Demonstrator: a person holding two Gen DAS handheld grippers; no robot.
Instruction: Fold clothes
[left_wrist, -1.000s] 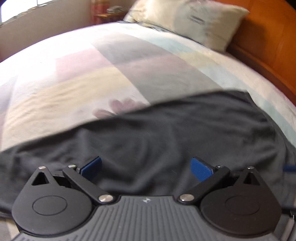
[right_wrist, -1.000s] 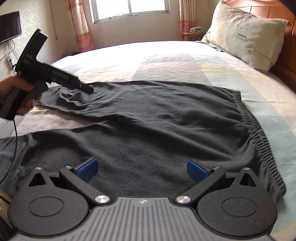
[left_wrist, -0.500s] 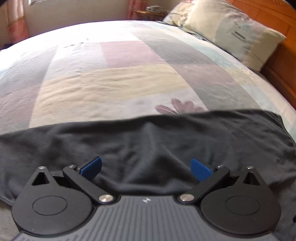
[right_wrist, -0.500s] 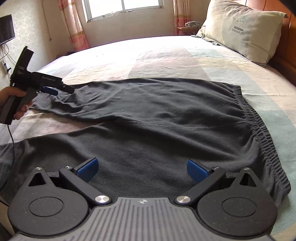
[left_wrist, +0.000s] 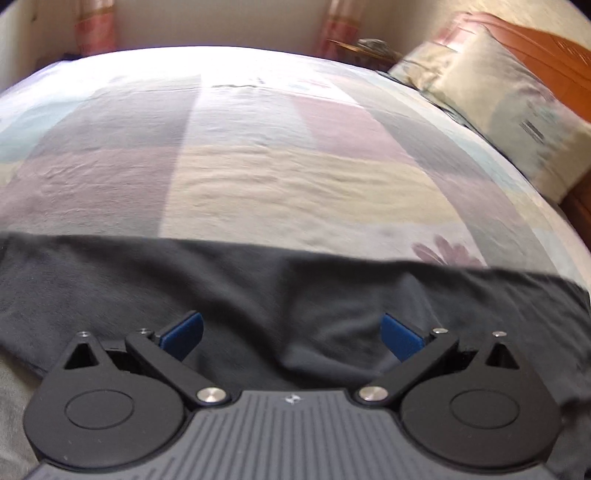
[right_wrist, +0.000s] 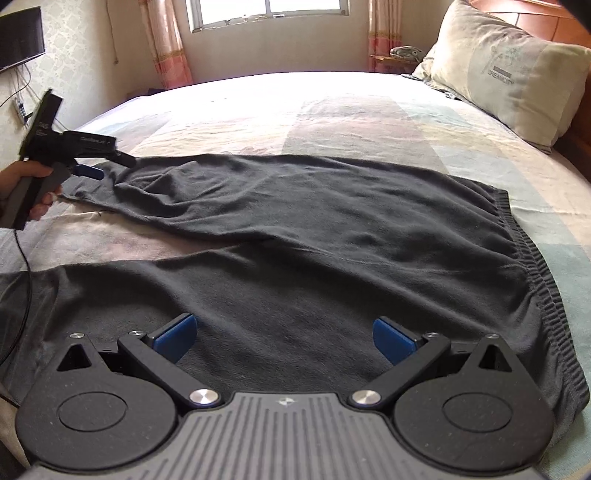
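Now dark trousers (right_wrist: 314, 236) spread flat mid-frame on bed (right_wrist: 369, 110), long axis left-right, waistband at right. Left gripper (right_wrist: 107, 162) nearest far leg end, upper left; right gripper (right_wrist: 282, 338) over near leg; both spread wide, empty.

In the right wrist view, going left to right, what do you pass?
Hand holding the left tool → dark trousers → their ribbed waistband → pillow at the far right.
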